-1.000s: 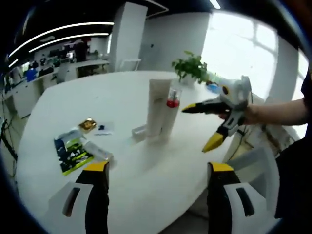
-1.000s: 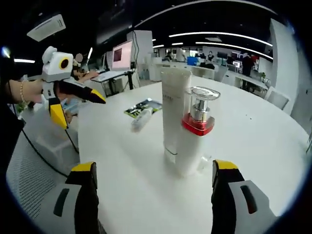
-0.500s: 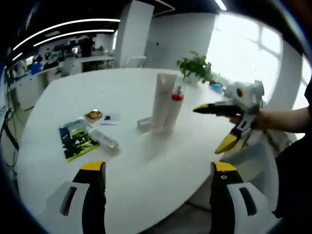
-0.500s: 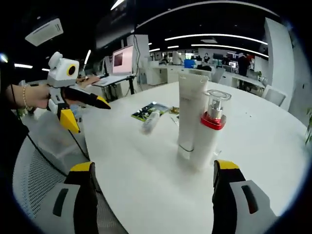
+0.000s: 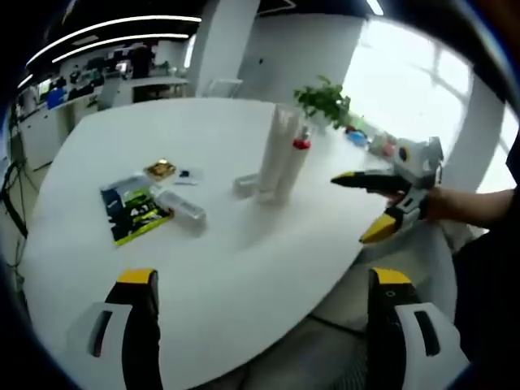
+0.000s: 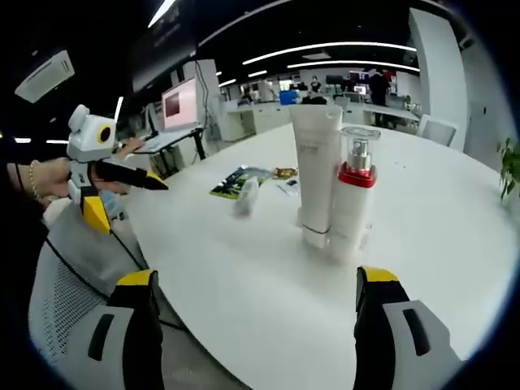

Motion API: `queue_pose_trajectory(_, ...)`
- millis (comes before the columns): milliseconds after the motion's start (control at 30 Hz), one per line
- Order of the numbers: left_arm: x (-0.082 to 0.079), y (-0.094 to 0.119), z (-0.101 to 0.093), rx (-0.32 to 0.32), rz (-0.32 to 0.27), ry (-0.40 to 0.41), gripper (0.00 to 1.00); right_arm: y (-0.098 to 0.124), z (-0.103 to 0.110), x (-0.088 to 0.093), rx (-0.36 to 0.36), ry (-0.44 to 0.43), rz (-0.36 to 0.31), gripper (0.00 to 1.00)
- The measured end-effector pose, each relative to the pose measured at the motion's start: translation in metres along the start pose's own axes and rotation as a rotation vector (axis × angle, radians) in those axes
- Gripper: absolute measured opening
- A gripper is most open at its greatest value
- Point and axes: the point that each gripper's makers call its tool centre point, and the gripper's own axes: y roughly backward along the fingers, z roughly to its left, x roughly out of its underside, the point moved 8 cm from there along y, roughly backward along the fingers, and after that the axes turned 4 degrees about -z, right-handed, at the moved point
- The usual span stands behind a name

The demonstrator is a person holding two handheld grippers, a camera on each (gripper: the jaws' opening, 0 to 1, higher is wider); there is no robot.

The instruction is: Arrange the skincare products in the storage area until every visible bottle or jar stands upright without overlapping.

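Both the left gripper and the right gripper are apart and empty, and ahead the light, slippery tube and pump bottle stand upright, probably best taken low on the body.

And there they stand on the round white table: a tall white tube upright on its cap, and touching it a white pump bottle with a red collar and clear top. A small clear bottle lies on its side well apart (beside a green-and-black packet).
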Motion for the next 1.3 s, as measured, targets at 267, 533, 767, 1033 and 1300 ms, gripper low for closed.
queue_pose_trajectory(267, 0.003, 0.007, 0.015, 0.04, -0.019, 0.043, 0.99, 0.001, 0.0, 0.002, 0.04, 0.019, 0.013, 1.0)
queue_pose_trajectory(533, -0.012, 0.005, 0.017, 0.044, -0.022, -0.013, 0.99, 0.005, -0.007, 0.005, 0.098, 0.008, 0.03, 1.0)
queue_pose_trajectory(767, -0.018, -0.001, 0.012, 0.053, 0.027, -0.072, 0.96, 0.003, -0.001, 0.002, 0.062, 0.022, 0.03, 1.0)
queue_pose_trajectory(1033, -0.025, -0.015, 0.014, 0.076, 0.096, -0.178, 0.91, 0.014, 0.004, -0.01, 0.02, 0.037, 0.001, 0.99)
queue_pose_trajectory(1300, -0.024, -0.033, 0.021, 0.118, 0.18, -0.285, 0.85, 0.011, 0.0, 0.001, 0.029, 0.044, 0.021, 0.99)
